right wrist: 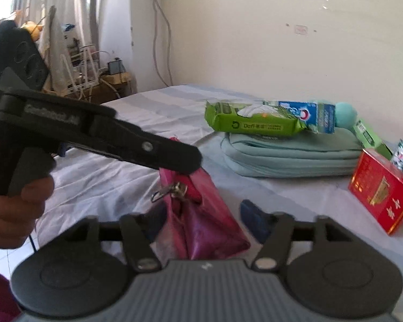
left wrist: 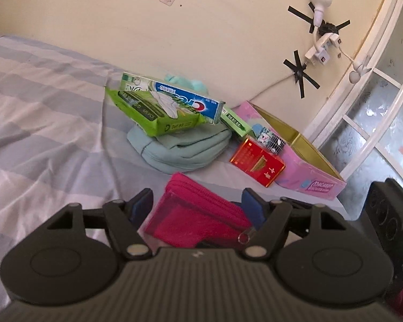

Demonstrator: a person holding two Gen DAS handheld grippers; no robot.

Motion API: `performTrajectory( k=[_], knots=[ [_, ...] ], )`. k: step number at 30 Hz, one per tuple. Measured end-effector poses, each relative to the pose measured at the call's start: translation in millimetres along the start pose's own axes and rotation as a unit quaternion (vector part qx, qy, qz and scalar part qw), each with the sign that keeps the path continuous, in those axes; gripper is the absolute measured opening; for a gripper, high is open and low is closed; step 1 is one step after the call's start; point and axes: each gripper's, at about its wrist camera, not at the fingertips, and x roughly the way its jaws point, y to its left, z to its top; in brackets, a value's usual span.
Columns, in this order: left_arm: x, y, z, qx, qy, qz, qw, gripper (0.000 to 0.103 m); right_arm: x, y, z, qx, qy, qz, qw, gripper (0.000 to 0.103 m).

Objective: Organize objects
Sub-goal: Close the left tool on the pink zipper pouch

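Looking along the left gripper [left wrist: 196, 201], I had the pink pouch [left wrist: 198, 214] between its two fingers, on the striped bed sheet [left wrist: 40, 107] near the bed's edge. The pouch filled most of the gap. Its right side met the right pad, but the left side was too unclear, so I could not tell whether those tongs were clamped on it or only framing it. Through the right gripper [right wrist: 204, 212] the pouch stood upright with its zip pull [right wrist: 172, 190] hanging out. It lay close against that gripper's left finger while sheet showed between it and the other, so those tongs stood apart.

To the left of the pouch the sheet ran wide and bare. Beyond the pouch, towards the wall, sat a pale teal bag [left wrist: 185, 150] with a green pack of wipes [left wrist: 158, 115] and a toothpaste box [left wrist: 185, 96] piled on top. To the right of the pouch lay a red box [left wrist: 258, 163], and past that an open pink tin [left wrist: 309, 166], just beside a white window frame [left wrist: 362, 80]; that side was crowded.

In the right view, the tip of the left gripper covered the pouch's top edge, so I could not make out the contact there. A hand [right wrist: 10, 209] on its handle was cut off at the frame's edge. A small patterned thing [left wrist: 271, 139] behind the red box was too blurred to name.
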Motion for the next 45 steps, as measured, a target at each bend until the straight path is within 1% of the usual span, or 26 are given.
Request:
performTrajectory(
  k=[1, 2, 3, 4, 5, 8, 11, 13, 17, 19, 22, 24, 26, 27, 28, 30, 31, 32, 35, 38, 39, 40, 41, 45],
  knots=[
    [0.3, -1.2, -0.2, 0.004, -0.002, -0.001, 1.0, 0.078, -5.1, -1.3, -2.2, 0.006, -0.003, -0.006, 1.0, 0.083],
    [0.1, -1.6, -1.0, 0.009, -0.003, -0.003, 0.9999, 0.078, -11.5, -2.4, -5.7, 0.013, -0.007, -0.014, 1.0, 0.085],
    [-0.3, -0.4, -2.5, 0.015, -0.005, -0.005, 0.9999, 0.081, -19.2, -5.7, -10.2, 0.022, -0.01, -0.023, 0.999, 0.087],
    [0.5, -1.4, -2.8, 0.02, -0.006, -0.006, 0.9998, 0.089, -23.4, -8.8, -13.5, 0.034, -0.01, -0.029, 0.999, 0.087],
    [0.7, -0.7, -3.8, 0.024, -0.009, -0.008, 0.9996, 0.091, -28.9, -11.6, -18.0, 0.05, -0.01, -0.031, 0.998, 0.087],
    [-2.2, 1.6, -7.5, 0.041, -0.011, -0.022, 0.9989, 0.092, -46.0, -16.6, -29.2, 0.086, -0.02, -0.027, 0.996, 0.084],
    [-6.5, 0.3, -11.6, 0.061, -0.018, -0.029, 0.9975, 0.092, -54.6, -12.6, -32.1, 0.086, -0.027, -0.02, 0.996, 0.074],
    [-7.5, -1.1, -13.8, 0.073, -0.018, -0.031, 0.9967, 0.092, -54.4, -8.1, -30.2, 0.076, -0.029, -0.02, 0.996, 0.063],
    [-6.5, -5.0, -16.6, 0.091, -0.015, -0.033, 0.9952, 0.091, -48.2, -0.3, -27.1, 0.063, -0.027, -0.021, 0.997, 0.055],
    [-4.3, -6.4, -17.3, 0.099, -0.013, -0.036, 0.9943, 0.09, -44.5, 3.0, -26.0, 0.058, -0.022, -0.024, 0.998, 0.047],
    [2.4, -6.9, -17.7, 0.107, -0.01, -0.028, 0.9938, 0.09, -37.5, 3.3, -24.7, 0.058, -0.012, -0.017, 0.998, 0.04],
    [6.7, -4.1, -15.7, 0.104, -0.008, -0.027, 0.9942, 0.091, -33.1, 3.5, -23.9, 0.057, -0.009, -0.018, 0.998, 0.039],
    [9.4, -1.3, -13.9, 0.095, -0.003, -0.038, 0.9947, 0.09, -29.4, 3.2, -22.5, 0.054, -0.007, -0.027, 0.998, 0.035],
    [9.9, -1.6, -13.9, 0.094, -0.001, -0.047, 0.9945, 0.087, -28.4, 1.7, -21.6, 0.053, -0.007, -0.036, 0.998, 0.03],
    [9.9, -3.4, -14.5, 0.096, 0.002, -0.058, 0.9937, 0.082, -28.1, -0.7, -20.3, 0.055, -0.009, -0.044, 0.997, 0.028],
    [8.2, -10.3, -18.6, 0.112, 0.001, -0.064, 0.9916, 0.081, -30.5, -7.8, -18.7, 0.07, -0.014, -0.053, 0.996, 0.027],
    [7.2, -13.4, -20.8, 0.12, 0.002, -0.069, 0.9904, 0.077, -31.4, -10.6, -18.8, 0.076, -0.015, -0.053, 0.996, 0.027],
    [6.6, -15.4, -22.6, 0.124, 0.002, -0.071, 0.9897, 0.076, -32.1, -12.4, -19.0, 0.08, -0.015, -0.053, 0.995, 0.027],
    [7.0, -16.2, -25.1, 0.126, 0.002, -0.066, 0.9898, 0.076, -32.2, -11.4, -20.2, 0.075, -0.015, -0.053, 0.996, 0.027],
    [8.2, -11.4, -23.9, 0.119, 0.001, -0.06, 0.9911, 0.074, -30.2, -8.7, -20.9, 0.065, -0.013, -0.052, 0.996, 0.027],
    [8.0, -10.2, -23.8, 0.119, -0.001, -0.055, 0.9914, 0.072, -30.3, -8.9, -21.3, 0.064, -0.014, -0.05, 0.997, 0.027],
    [7.9, -9.2, -23.4, 0.119, -0.003, -0.051, 0.9916, 0.066, -30.5, -9.3, -21.6, 0.065, -0.016, -0.049, 0.997, 0.027],
    [8.2, -7.9, -22.9, 0.119, -0.001, -0.049, 0.9917, 0.063, -30.8, -9.7, -21.5, 0.065, -0.016, -0.047, 0.997, 0.027],
    [10.8, -5.0, -22.2, 0.118, 0.003, -0.031, 0.9926, 0.062, -29.1, -10.5, -19.4, 0.058, -0.02, -0.043, 0.997, 0.03]
  ],
)
